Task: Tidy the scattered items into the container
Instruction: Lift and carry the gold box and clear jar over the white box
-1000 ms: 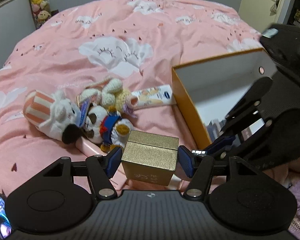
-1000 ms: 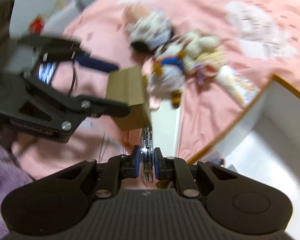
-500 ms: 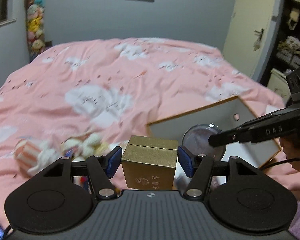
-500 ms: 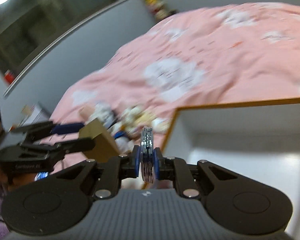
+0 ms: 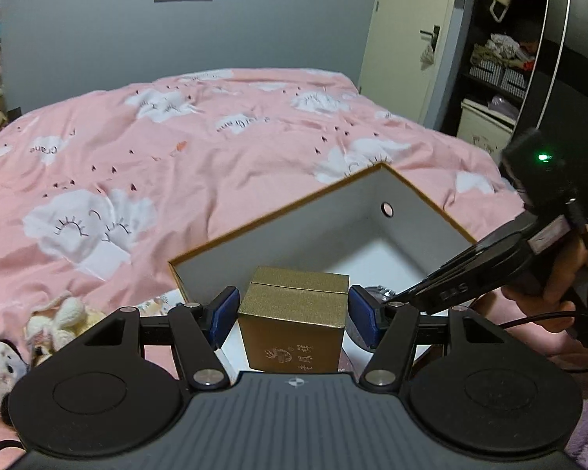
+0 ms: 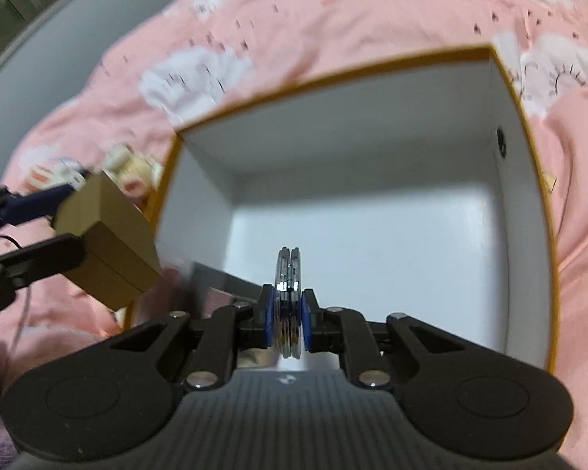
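Gold box [image 5: 294, 319] in left tongs [image 5: 294, 313] — white container [image 5: 356, 231] just beyond.

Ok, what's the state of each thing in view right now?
Left hand-held gripper: shut on gold box, beside the container.
Right hand-held gripper: shut on round metal disc, over the container.
Container: open, nothing visible inside.
Plush toys: loose on the bedspread.
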`<state>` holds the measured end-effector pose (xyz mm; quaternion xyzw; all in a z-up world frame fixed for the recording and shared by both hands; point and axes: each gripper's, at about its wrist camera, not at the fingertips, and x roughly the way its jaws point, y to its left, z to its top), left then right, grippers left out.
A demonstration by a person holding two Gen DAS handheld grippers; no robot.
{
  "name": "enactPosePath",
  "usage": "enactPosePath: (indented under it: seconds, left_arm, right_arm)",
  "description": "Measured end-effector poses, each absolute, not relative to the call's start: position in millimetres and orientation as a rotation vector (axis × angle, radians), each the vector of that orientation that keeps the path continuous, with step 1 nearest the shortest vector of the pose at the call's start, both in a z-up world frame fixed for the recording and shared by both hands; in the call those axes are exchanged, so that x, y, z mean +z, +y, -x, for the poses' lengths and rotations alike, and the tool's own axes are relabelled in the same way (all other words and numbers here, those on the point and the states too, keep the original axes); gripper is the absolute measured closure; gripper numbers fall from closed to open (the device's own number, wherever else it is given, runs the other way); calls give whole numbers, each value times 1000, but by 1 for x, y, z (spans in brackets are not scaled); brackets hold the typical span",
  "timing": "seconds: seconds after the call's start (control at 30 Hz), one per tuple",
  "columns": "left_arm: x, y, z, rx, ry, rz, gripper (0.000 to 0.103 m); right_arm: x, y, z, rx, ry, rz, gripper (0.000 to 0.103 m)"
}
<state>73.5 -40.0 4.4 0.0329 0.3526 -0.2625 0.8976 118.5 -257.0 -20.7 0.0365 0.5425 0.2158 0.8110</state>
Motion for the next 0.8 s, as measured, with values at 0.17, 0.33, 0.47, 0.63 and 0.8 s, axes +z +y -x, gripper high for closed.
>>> enactPosePath:
  seconds: [0.17,0.33,0.47,0.63,0.8]
  left_arm:
    - [-3,-40,-77,-560,750,-60,32]
    - [-9,-41,-81,-562,772,-59,32]
    - [-12,-45,-83,-575,780,-64,32]
    - [-14,-50,-84,-580,789,-80,32]
    - [-15,-53,-85,-577,799,-87,32]
  right_arm:
    - [-46,-248,-125,447,1260,-64,88]
    - [-56,-240,-124,435,1311,-47,88]
    - [-60,-234,-125,435,1329,-39,87]
    - [-60,-235,-124,503,1364,-83,82]
    - [-61,-238,-122,526,1370,-104,81]
